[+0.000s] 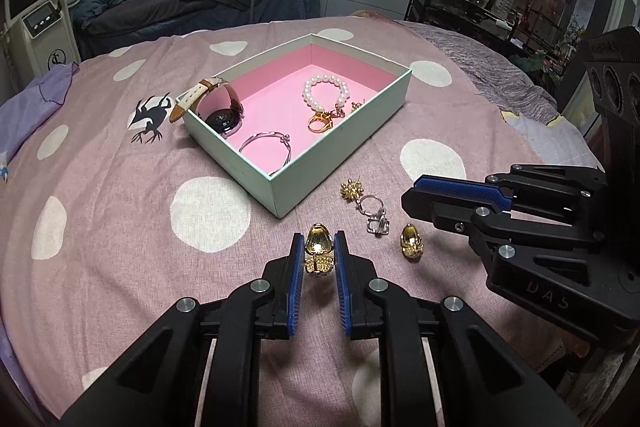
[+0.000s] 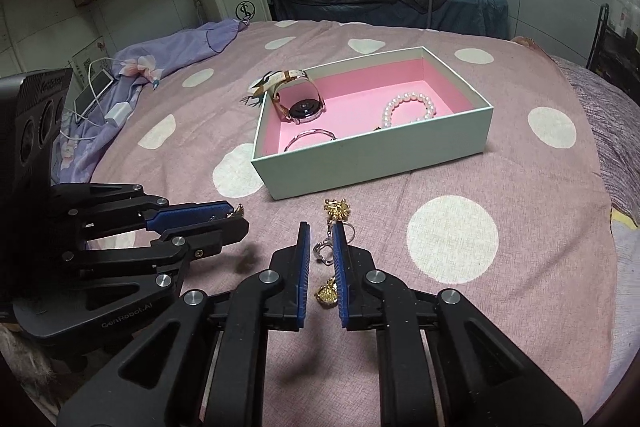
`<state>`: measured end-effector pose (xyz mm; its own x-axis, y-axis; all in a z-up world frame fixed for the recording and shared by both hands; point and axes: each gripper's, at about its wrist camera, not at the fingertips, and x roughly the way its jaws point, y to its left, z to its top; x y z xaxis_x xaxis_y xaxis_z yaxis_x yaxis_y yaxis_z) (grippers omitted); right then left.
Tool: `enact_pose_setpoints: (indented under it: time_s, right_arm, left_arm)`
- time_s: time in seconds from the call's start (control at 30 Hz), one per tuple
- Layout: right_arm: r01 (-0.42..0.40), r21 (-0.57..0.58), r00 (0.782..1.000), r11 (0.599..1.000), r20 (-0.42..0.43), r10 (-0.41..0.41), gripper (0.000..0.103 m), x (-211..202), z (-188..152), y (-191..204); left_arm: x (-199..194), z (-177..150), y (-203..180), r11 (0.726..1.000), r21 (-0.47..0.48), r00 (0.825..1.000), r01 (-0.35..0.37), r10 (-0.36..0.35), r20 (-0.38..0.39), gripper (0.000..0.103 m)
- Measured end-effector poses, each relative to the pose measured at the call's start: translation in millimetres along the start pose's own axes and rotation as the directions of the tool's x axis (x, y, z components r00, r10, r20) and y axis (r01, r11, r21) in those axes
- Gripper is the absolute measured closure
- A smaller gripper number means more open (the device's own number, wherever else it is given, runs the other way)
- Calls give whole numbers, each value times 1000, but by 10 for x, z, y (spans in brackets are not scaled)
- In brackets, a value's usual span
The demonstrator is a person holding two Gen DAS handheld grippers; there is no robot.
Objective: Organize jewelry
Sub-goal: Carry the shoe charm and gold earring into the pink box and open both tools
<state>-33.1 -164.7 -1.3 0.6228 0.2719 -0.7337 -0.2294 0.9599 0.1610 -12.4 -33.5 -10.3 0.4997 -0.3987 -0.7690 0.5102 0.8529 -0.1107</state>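
The gold ear clip (image 1: 319, 254) is sitting between the blue pads of my left gripper (image 1: 318, 259), low in the centre of the left wrist frame, and I am judging the jaws clenched on it, though I cannot tell for sure that both pads are touching. In the right wrist view its tip is peeking past the left fingers at mid-left. Its long axis is running away from the camera, along the fingers, with the domed end pointing toward the box (image 1: 340, 155) in the upper middle of the frame and the jewelled end toward me.

My right gripper (image 2: 321, 247) is straddling the silver ring (image 2: 323, 251) in the lower centre of its own frame, jaws released, a narrow gap on each side. The second gold clip (image 2: 326, 291) is lying just beside the right pad, and the gold spiky earring (image 2: 337, 209) is lying just beyond the tips.

I am worrying that the smooth, rounded clip may squirt out of the pads if I squeeze unevenly, and that closing on the ring may drag its neighbours across the spotted bedspread (image 1: 120, 187)
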Motion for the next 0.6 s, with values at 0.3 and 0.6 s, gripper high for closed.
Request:
enact_pose_setpoints:
  time_s: [0.3, 0.6]
  right_arm:
    - [4, 4, 997, 1000, 71, -4, 93, -19, 498, -66]
    - [36, 21, 995, 999, 92, -38, 93, 246, 1060, -194]
  left_arm:
    - [11, 510, 108, 999, 4, 996, -43, 42, 77, 88]
    - [236, 947, 301, 995, -31, 992, -95, 97, 79, 88]
